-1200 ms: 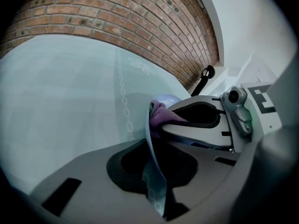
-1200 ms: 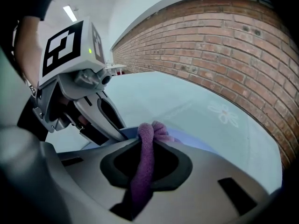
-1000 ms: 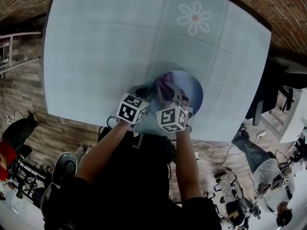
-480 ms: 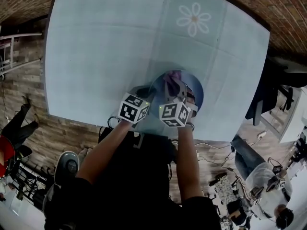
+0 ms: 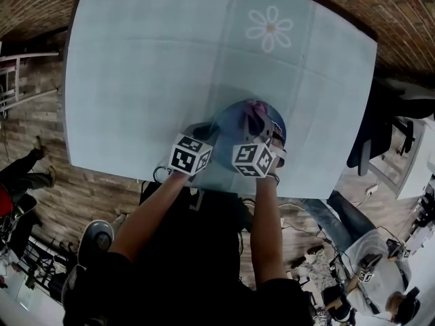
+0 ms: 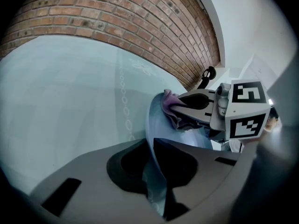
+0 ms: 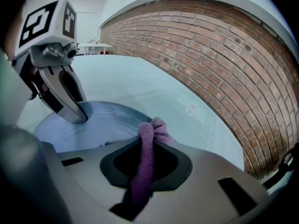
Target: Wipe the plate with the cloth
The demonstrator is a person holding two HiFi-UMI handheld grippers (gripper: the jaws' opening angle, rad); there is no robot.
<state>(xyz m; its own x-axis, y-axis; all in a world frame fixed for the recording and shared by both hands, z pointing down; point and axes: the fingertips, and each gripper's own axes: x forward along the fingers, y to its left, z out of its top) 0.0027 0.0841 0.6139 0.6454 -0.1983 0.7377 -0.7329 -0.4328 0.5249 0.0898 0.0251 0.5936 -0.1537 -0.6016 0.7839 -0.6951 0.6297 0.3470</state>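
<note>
Wiping in hand, by the look of it. Left gripper [image 6: 155, 146] pinching the plate [image 7: 79, 129] by its near rim. Right gripper [image 7: 145, 141] pressed together on the cloth [image 7: 141, 168], with a wad bunched past the jaw tips and touching the plate's face.

To do it well:
- Grip the rim firmly with the left, against any swing or slip under the push.
- Press with the wad only, never the hard jaw tips; risk of scraping, or of knocking the plate loose.
- Sweep lightly in overlapping arcs from the middle out to the rim.
- Turn the plate rather than overreach toward the left jaws.
- Mind the two grippers, just beside each other with little room to spare.

Plate: round, pale blue, smooth, a little glossy, no plain dirt to be seen. Sits by the near edge of the tabletop [image 5: 149, 60], right of that edge's middle, well apart from the daisy print [image 5: 270, 28] near the far edge. Looks tilted up in the left gripper view — resting on the tabletop or lifted clear, cannot tell.

Cloth: purple, soft, terry-like, twisted into a rope between the right jaws.
</note>
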